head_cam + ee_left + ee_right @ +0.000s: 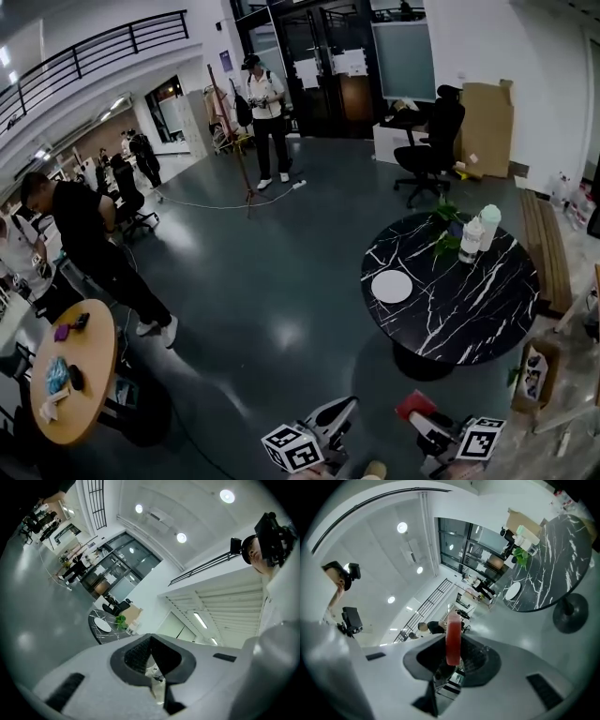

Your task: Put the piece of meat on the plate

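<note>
Meat (453, 637) pinched edgewise in right claw (451, 660).

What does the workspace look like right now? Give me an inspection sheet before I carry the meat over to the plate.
Surface: black marble table, round, across open floor from the grippers.
Job's things: white plate bare, on the table's left part; piece of meat red, not yet at the plate.
Clutter: plant and white bottles at the table's far edge, apart from the plate.
Grippers: right gripper shut on the meat; left gripper jaws together, nothing between.
Cables: white cable on the far floor.
Surroundings: office chair behind the table; wooden table at left; people standing.
</note>
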`<state>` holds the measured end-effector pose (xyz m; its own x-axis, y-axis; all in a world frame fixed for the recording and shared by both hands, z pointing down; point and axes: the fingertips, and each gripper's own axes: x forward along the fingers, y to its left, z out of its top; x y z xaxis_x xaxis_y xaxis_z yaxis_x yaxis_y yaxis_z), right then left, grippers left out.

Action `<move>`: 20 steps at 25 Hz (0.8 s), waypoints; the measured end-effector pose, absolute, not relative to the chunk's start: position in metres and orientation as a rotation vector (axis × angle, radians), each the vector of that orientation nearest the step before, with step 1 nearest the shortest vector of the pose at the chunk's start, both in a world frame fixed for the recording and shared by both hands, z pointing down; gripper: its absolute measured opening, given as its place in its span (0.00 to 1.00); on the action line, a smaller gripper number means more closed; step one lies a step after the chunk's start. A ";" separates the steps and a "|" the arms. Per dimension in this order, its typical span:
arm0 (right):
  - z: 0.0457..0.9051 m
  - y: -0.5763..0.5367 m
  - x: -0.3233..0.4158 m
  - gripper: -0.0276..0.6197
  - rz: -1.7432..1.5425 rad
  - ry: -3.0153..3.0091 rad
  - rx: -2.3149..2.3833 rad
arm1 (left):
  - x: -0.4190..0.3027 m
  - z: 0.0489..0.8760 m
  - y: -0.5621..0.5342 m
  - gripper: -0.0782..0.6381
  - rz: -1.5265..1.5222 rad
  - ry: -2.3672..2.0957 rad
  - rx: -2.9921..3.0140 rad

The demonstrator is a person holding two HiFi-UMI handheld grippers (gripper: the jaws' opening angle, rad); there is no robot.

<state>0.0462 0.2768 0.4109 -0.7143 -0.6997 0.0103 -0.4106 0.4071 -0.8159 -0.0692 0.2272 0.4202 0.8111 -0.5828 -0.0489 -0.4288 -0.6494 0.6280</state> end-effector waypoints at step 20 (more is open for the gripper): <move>0.429 0.193 0.085 0.18 -1.267 2.240 -0.984 | -0.023 0.443 0.141 0.12 -0.270 -0.698 2.344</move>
